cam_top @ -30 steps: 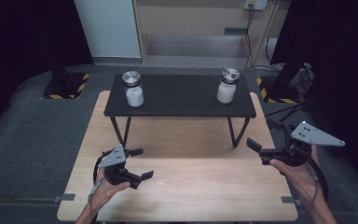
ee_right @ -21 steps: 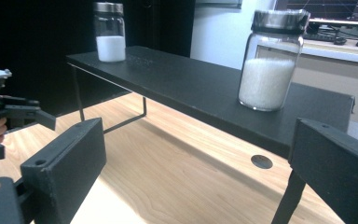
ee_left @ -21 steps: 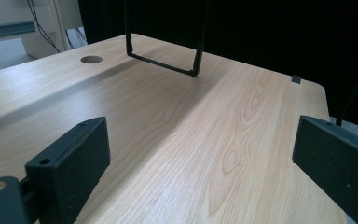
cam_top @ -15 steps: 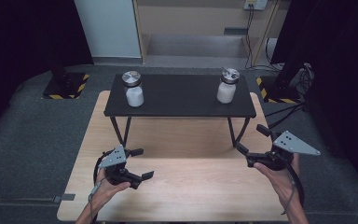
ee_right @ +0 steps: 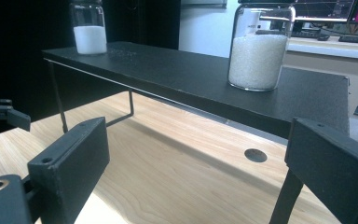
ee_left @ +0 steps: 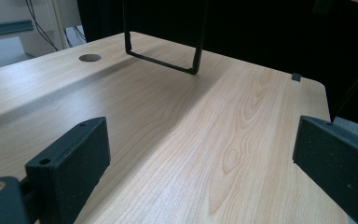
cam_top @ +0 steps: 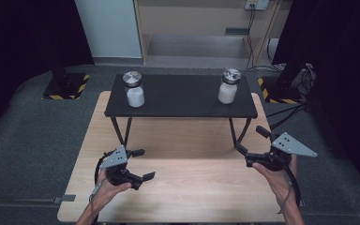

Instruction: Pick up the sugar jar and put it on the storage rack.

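Light wood desk [cam_top: 178,192] carries a black riser shelf [cam_top: 183,96]; dark curtains around it and grey carpet below. Two jars sit on the shelf, well apart: the left jar [cam_top: 134,89] near its left end, the right jar [cam_top: 228,86] near its right end, both upright, lidded and part-filled with white granules.

Left tongs [cam_top: 143,164] hang low over the near desk, jaws wide apart with nothing between them; the left gripper view has only bare wood and a shelf leg past the jaws. Right tongs [cam_top: 252,140] sit beside the shelf's right leg, below shelf height. Their jaws have just been closing a little but remain wide, nothing between them. The right gripper view looks up at the right jar [ee_right: 260,46].

My read: approach stage, no grasp yet. The next move likely needs the right tongs to rise to shelf level, square up on the jar body and close below the lid.
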Motion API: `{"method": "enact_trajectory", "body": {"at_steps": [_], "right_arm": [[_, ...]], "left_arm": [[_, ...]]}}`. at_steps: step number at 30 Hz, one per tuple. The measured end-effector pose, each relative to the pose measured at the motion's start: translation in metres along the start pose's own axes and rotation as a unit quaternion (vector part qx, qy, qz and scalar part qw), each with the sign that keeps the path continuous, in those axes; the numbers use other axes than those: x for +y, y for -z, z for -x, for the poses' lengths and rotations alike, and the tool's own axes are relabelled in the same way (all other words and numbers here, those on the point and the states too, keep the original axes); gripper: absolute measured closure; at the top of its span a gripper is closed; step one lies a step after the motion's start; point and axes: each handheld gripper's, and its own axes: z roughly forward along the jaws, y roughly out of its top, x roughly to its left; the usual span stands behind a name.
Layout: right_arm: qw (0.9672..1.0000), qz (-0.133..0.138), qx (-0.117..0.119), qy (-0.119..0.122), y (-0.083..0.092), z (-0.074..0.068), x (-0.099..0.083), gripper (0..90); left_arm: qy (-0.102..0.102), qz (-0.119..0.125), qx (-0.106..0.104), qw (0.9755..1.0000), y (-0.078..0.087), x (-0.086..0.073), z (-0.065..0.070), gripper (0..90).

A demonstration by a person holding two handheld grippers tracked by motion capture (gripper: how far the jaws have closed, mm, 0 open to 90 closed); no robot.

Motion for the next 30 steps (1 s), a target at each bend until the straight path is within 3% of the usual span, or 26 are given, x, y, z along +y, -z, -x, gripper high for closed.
{"method": "enact_trajectory", "body": {"at_steps": [30], "right_arm": [[0.9996,0.016,0.005,-0.021,0.0059,0.0026,-0.0032,7.3]], "left_arm": [[0.0,-0.001,-0.001,1.0,-0.0001,-0.0007,0.0005,2.5]]}}
